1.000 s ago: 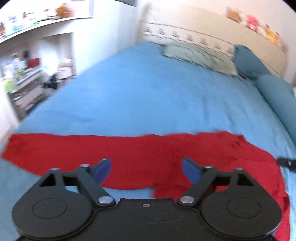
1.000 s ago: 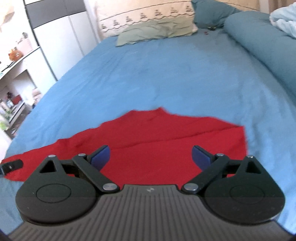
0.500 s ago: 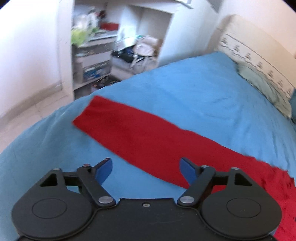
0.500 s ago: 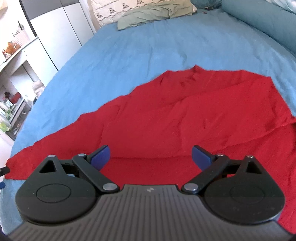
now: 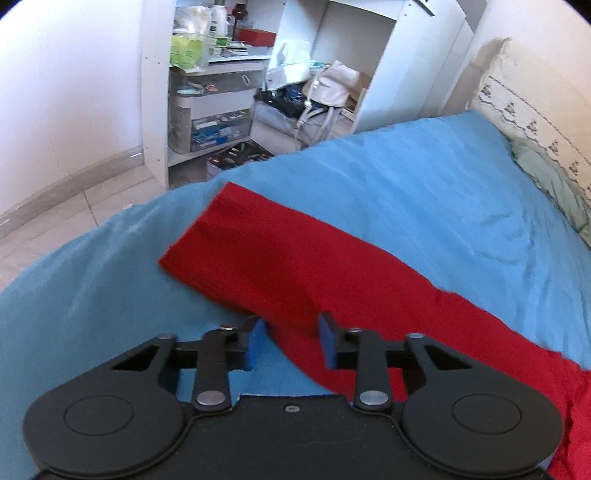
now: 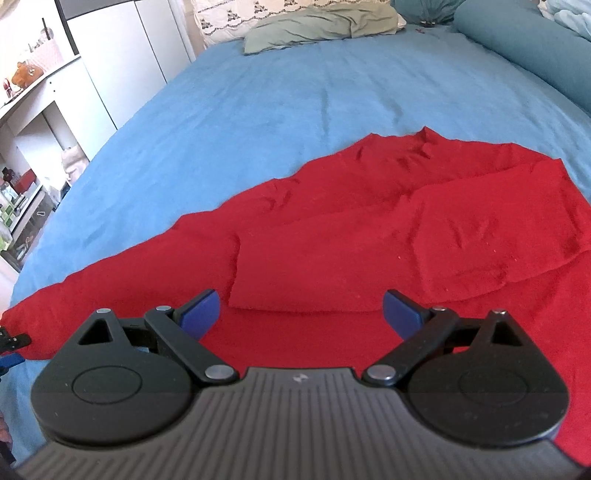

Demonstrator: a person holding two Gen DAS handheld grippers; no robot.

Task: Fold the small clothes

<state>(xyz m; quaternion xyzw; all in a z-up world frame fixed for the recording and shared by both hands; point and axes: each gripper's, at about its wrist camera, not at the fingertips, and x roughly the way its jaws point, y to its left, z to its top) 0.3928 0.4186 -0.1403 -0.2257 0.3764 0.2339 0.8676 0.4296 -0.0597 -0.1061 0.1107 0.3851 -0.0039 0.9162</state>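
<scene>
Red garment (image 6: 369, 229) spread flat on the blue bed (image 6: 280, 96), one sleeve (image 5: 266, 254) reaching toward the bed's left edge. Left gripper (image 5: 290, 341): fingers closing, sleeve edge between them, not yet pinched. Right gripper (image 6: 301, 314): fingers wide apart above the garment's folded part.

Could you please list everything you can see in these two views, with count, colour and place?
Garment: one, red, spread on the bed, one sleeve stretched toward the bed's edge.
Bed cover: one, blue, under the garment.
Pillow: one, grey-green, at the head.
Bolster: one, teal, along the far side.
Shelves: white, cluttered, beside the bed.
Left gripper: black, blue fingers closing around the sleeve's edge.
Right gripper: black, blue fingers open over the garment.
</scene>
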